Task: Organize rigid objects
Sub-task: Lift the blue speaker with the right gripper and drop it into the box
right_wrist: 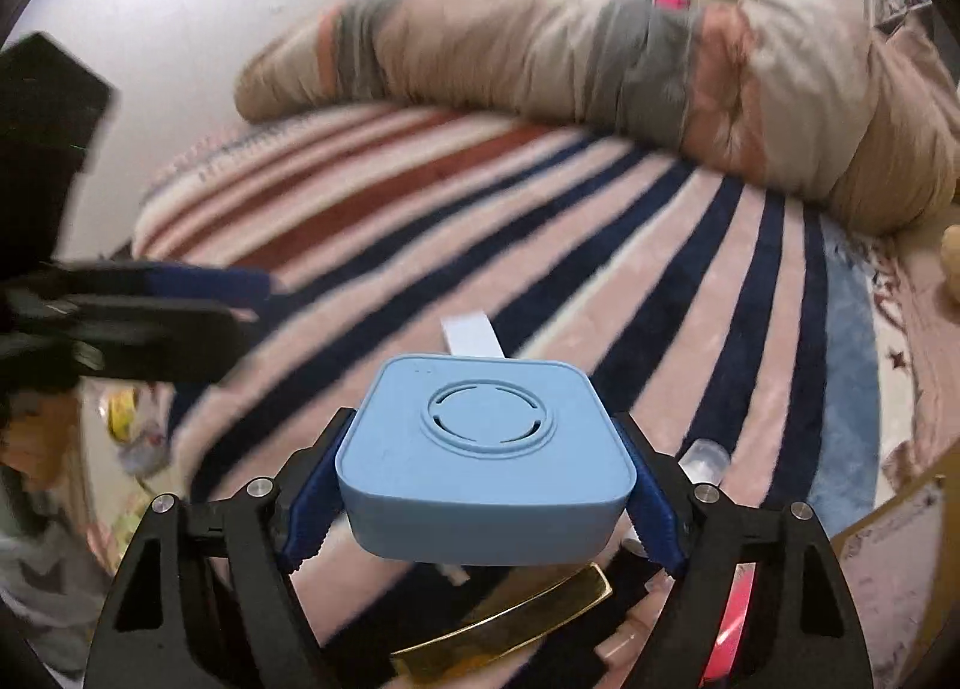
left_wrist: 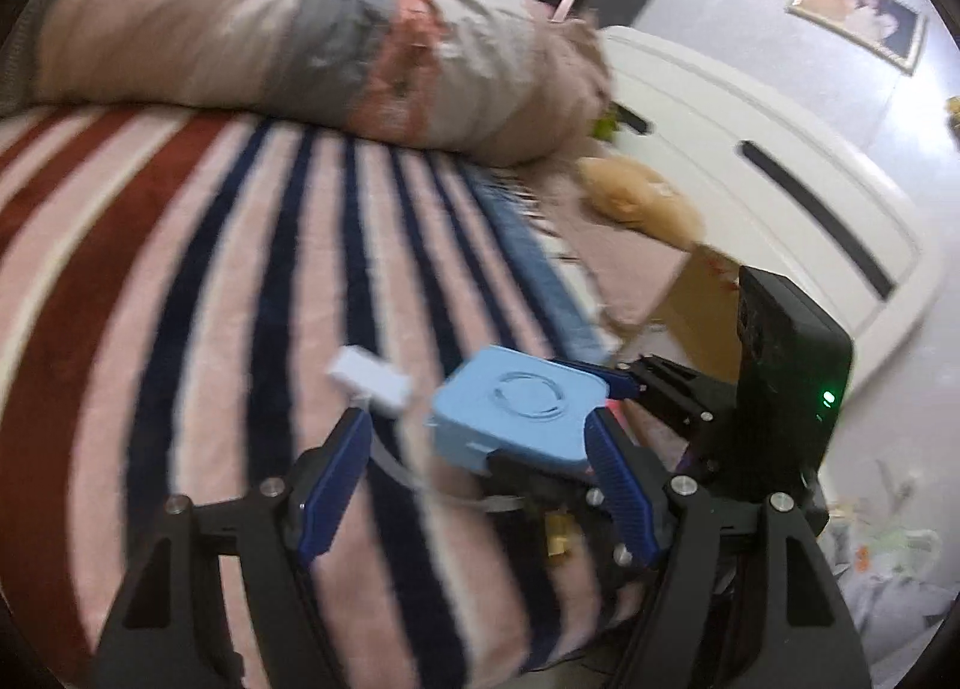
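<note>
A light blue square box point(right_wrist: 486, 449) with a round vent on top is clamped between the blue pads of my right gripper point(right_wrist: 480, 485), held above the striped bed. It also shows in the left wrist view point(left_wrist: 519, 407), with the right gripper point(left_wrist: 606, 401) around it. My left gripper point(left_wrist: 474, 443) is open and empty, just left of the box. It shows blurred in the right wrist view point(right_wrist: 240, 299). A white adapter point(left_wrist: 372, 380) with a cable hangs past the left finger; it also shows beyond the box in the right wrist view point(right_wrist: 471, 338).
A striped blanket point(left_wrist: 210, 281) covers the bed, with a rolled quilt point(left_wrist: 312, 47) at the back. A cardboard box point(left_wrist: 702, 305) and a plush toy point(left_wrist: 636, 197) sit by the white headboard point(left_wrist: 780, 161). A gold object point(right_wrist: 510, 623) and a pink item point(right_wrist: 735, 623) lie below my right gripper.
</note>
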Available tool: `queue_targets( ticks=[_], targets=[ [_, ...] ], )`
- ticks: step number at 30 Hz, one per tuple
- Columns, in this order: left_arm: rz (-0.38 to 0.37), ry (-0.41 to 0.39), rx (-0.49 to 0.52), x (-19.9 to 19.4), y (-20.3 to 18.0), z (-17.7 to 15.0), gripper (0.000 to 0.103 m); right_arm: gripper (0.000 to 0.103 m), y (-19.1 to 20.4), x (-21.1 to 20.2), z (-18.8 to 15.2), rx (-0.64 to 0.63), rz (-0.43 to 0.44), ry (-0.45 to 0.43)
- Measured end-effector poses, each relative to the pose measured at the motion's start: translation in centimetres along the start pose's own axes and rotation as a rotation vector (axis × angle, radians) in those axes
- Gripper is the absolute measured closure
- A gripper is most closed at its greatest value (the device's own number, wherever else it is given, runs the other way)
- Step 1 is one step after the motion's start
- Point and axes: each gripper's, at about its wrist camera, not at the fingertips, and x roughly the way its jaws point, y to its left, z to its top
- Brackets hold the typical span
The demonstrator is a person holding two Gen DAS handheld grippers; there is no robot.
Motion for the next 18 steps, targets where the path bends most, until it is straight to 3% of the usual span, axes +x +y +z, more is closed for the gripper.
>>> queue_targets(
  ticks=[3,6,15,18],
  targets=[
    [-0.011,0.019,0.019,0.4,-1.0,0.5,0.032,0.024,0.8,-2.3,0.8,0.009,0.005,-0.071],
    [-0.148,0.017,-0.002,0.3,-1.8,1.2,0.032,0.024,1.9,-4.2,1.5,-0.034,0.007,-0.138],
    [-0.272,0.012,0.0,-0.6,-5.3,2.5,0.03,0.024,3.9,-9.2,1.0,-0.13,-0.104,-0.353],
    [-0.247,-0.032,0.03,-1.6,-7.0,2.9,0.045,0.024,4.0,-10.4,0.9,-0.147,-0.142,-0.374]
  ],
)
